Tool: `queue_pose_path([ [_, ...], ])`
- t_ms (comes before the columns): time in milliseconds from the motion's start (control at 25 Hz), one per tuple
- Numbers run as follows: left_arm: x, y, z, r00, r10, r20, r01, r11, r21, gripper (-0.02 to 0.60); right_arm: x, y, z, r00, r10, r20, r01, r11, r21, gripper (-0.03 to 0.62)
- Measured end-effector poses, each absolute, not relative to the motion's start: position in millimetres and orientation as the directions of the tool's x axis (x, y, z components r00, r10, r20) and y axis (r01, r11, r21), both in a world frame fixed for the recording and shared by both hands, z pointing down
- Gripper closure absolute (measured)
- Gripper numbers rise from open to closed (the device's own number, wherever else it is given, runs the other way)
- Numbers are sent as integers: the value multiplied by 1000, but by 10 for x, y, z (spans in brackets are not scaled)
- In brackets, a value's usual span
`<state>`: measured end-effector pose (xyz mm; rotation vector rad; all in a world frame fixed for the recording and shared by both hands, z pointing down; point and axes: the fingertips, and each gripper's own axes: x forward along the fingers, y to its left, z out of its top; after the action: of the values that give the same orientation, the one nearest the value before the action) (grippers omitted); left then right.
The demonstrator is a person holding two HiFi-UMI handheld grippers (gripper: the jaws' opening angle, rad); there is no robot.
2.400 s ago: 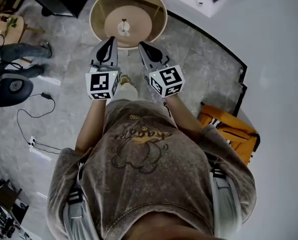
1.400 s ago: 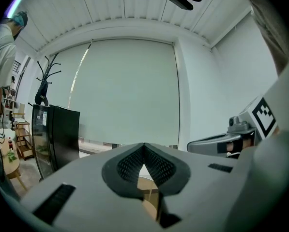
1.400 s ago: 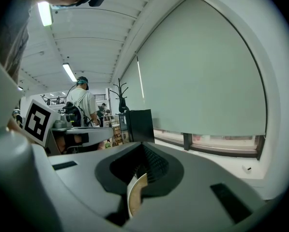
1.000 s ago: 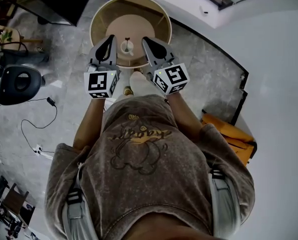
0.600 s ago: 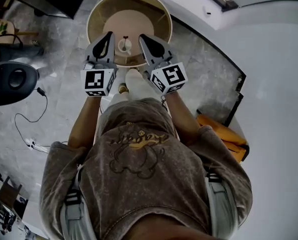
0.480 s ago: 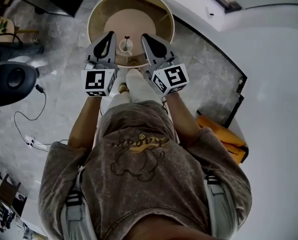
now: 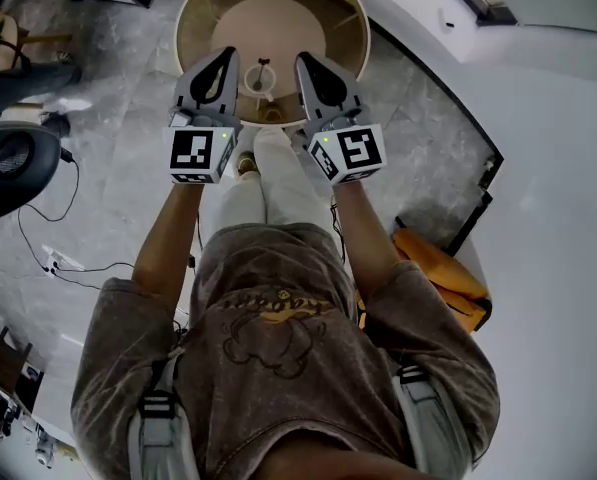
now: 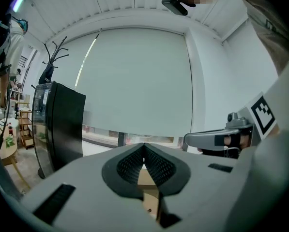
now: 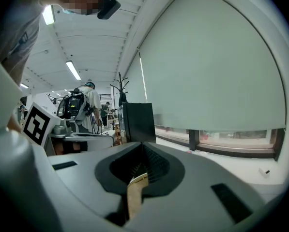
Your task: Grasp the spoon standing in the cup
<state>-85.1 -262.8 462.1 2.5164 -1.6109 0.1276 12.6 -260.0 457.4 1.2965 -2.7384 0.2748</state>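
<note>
In the head view a small white cup [image 7: 261, 81] stands on a round tan table [image 7: 308, 18], with a thin spoon [image 7: 264, 65] upright in it. My left gripper [image 7: 227, 54] is just left of the cup and my right gripper [image 7: 303, 60] just right of it, both over the table's near part. Each points forward and is shut with nothing in it. In the left gripper view the left gripper [image 8: 144, 148] has its dark pads together. In the right gripper view the right gripper [image 9: 143, 148] is the same. Neither gripper view shows the cup.
The table has a raised rim [image 7: 181, 30]. An orange bag [image 7: 440, 276] lies on the floor at the right, and a black round seat [image 7: 6, 163] and cables [image 7: 48, 253] at the left. A black cabinet [image 8: 57, 124] stands by the window blind.
The person has stepped toward the table. Both grippers have moved forward from the table's near rim to either side of the cup, and stay shut.
</note>
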Motion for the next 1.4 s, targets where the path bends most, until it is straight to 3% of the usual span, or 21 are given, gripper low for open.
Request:
queue_pose_path([
  [760,-922,-2714,5570,392,-895,212,-920,-377,110,572,-2,-2656,5343,-665,-724,187,-745,661,-91,574],
  [800,-925,-2723,5579,392,-895,213,-920,-376,111,572,-2,-2667,5351,-667,-721,187,-743,661,-100,550],
  [880,-940,-2724,5599,389,-895,219,-921,-373,114,572,-12,-2680,5386,-673,-714,193,-739,660,-137,414],
  [1000,-983,-2708,5629,377,-897,230,-926,-357,125,572,-45,-2683,5477,-689,-692,214,-724,665,-184,350],
  [1400,-999,-2683,5749,377,-893,246,-925,-348,152,572,-130,-2765,6006,-705,-638,310,-706,673,-222,349],
])
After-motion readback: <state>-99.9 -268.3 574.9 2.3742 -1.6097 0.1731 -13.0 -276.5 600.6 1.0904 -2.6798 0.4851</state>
